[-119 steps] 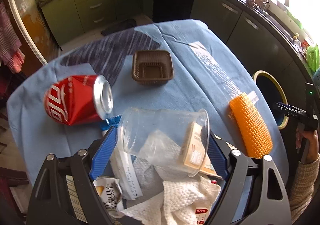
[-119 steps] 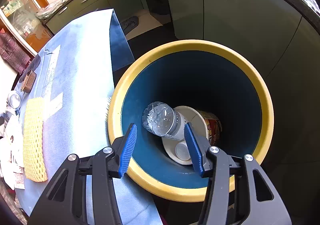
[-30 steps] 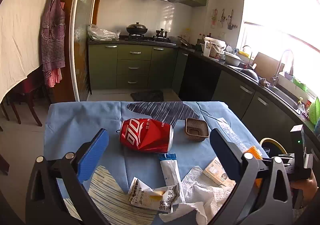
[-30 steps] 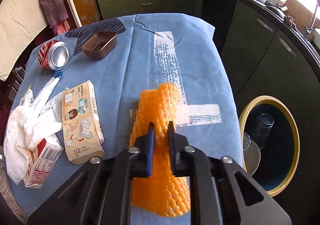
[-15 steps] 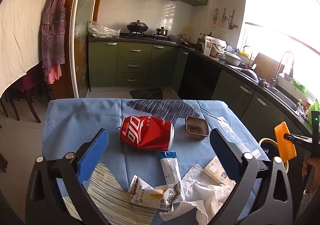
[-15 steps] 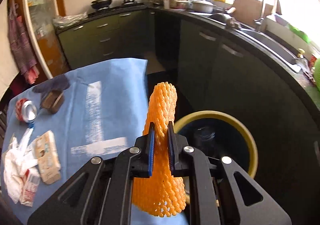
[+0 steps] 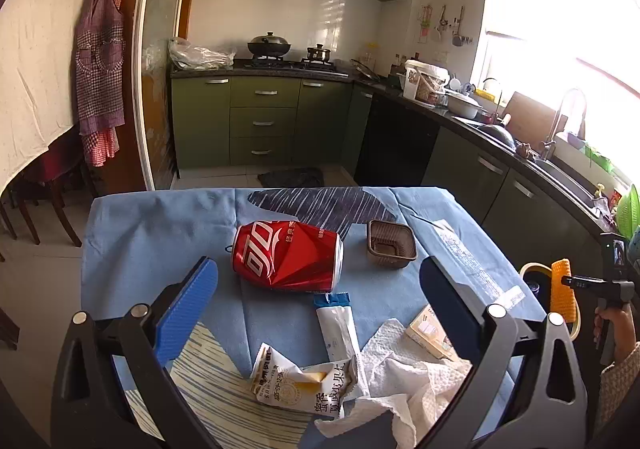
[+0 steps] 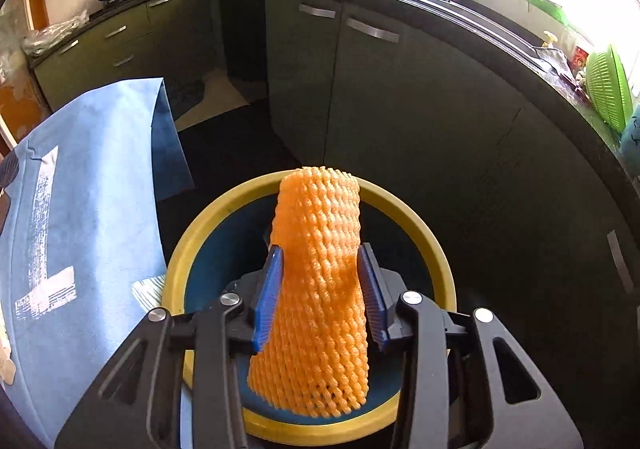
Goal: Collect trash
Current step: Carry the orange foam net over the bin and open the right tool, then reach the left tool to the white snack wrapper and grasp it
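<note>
My right gripper (image 8: 320, 285) hangs over the yellow-rimmed bin (image 8: 176, 281) beside the table. Its jaws are opening, with an orange foam net (image 8: 316, 313) upright between them, still filling the gap and touching both pads. From the left wrist view the net (image 7: 562, 293) shows above the bin (image 7: 530, 271) at the far right. My left gripper (image 7: 318, 263) is held wide open above the table with nothing between its fingers. Beyond it lie a crushed red can (image 7: 288, 255), a brown plastic tray (image 7: 391, 249), a white sachet (image 7: 336, 323), a snack wrapper (image 7: 304, 389), a paper towel (image 7: 408, 381) and a small carton (image 7: 430, 331).
A blue cloth (image 7: 160, 233) covers the table, and its corner hangs down near the bin. Dark green cabinets (image 8: 400, 97) curve close behind the bin. A person's hand (image 7: 614, 325) holds the right gripper's handle. Chairs (image 7: 24, 205) stand at the left.
My right gripper lifted the orange net off the table and carried it over the bin, and its jaws have spread apart. The left gripper has stayed where it was.
</note>
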Motion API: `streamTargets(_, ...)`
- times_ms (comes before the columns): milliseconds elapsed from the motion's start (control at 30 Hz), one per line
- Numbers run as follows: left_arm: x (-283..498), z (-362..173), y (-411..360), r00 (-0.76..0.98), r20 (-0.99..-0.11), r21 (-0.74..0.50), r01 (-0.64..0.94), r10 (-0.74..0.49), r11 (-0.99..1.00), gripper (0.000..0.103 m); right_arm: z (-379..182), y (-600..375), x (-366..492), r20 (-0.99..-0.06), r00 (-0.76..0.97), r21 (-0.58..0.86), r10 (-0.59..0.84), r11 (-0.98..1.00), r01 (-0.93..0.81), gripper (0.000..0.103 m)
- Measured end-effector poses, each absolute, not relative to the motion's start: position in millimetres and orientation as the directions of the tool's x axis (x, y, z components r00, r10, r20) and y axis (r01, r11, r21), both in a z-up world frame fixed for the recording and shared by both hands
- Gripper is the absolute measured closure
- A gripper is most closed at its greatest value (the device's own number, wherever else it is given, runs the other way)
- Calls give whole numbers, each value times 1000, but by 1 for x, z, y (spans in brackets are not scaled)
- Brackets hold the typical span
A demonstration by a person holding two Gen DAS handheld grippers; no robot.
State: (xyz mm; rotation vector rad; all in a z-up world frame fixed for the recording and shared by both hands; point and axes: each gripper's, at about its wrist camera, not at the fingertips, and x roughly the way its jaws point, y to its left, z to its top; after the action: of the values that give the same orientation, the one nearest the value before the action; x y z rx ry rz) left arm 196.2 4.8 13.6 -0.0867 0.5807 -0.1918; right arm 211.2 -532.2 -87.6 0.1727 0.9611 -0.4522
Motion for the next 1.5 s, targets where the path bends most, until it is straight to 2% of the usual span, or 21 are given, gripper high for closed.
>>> streamTargets(167, 202, 12, 4, 804, -560, -136, 151, -202, 979, 7, -82, -536, 209, -814, 499, -50, -299, 890, 453, 61)
streamTargets(367, 230, 7, 5, 740, -657, -119, 89, -146, 989, 7, -74, -531, 203, -810, 522, -18, -266, 902, 431, 59)
streamTargets(667, 242, 9, -60, 545, -790, -155, 267, -282, 951, 7, -79, -519, 200, -816, 542, 23, -203, 924, 381, 56)
streamTargets(800, 248, -2, -103, 422, -857, -173, 306, -296, 936, 7, -79, -516, 198, -812, 556, 46, -175, 932, 359, 56)
streamTargets(933, 255, -26, -135, 307, -916, -160, 310, -258, 937, 7, -77, -512, 192, -808, 568, 54, -159, 939, 340, 55)
streamTargets(1133, 256, -41, -152, 264, -936, -162, 268, -234, 950, 7, -79, -517, 187, -807, 575, 78, -135, 941, 331, 54)
streamTargets(1367, 256, -19, -141, 336, -917, -138, 235, -213, 962, 7, -58, -482, 195, -782, 618, 77, -79, 972, 222, 54)
streamTargets(1500, 258, -20, -145, 306, -925, -156, 241, -228, 958, 7, -42, -463, 201, -761, 646, 71, -64, 981, 182, 53)
